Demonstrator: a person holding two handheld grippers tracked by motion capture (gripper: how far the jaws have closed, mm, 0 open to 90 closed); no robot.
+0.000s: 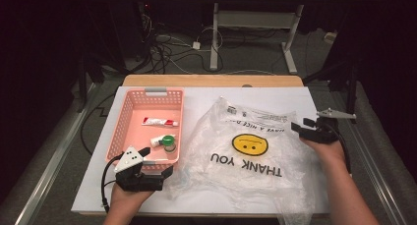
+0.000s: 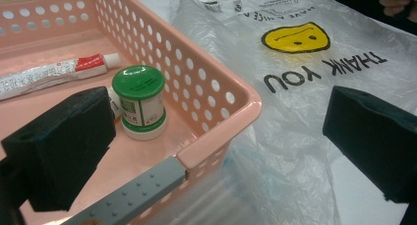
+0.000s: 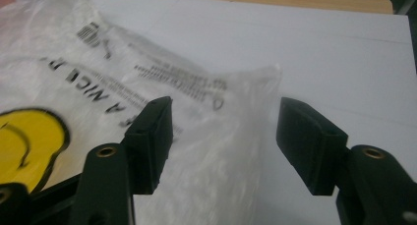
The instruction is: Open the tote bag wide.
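While the right gripper [image 3: 223,136] stands apart, nothing between its jaws, the bag [image 3: 147,87] lies just ahead.

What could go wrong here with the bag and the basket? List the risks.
1. The right gripper stands open over the plastic bag's thin edge; the crumpled film may slip out or bunch up when pinched.
2. The left gripper straddles the pink basket's corner; closing could nudge the basket and tip the upright green-capped jar.
3. The bag overlaps the basket's side, so pulling it may drag the basket.
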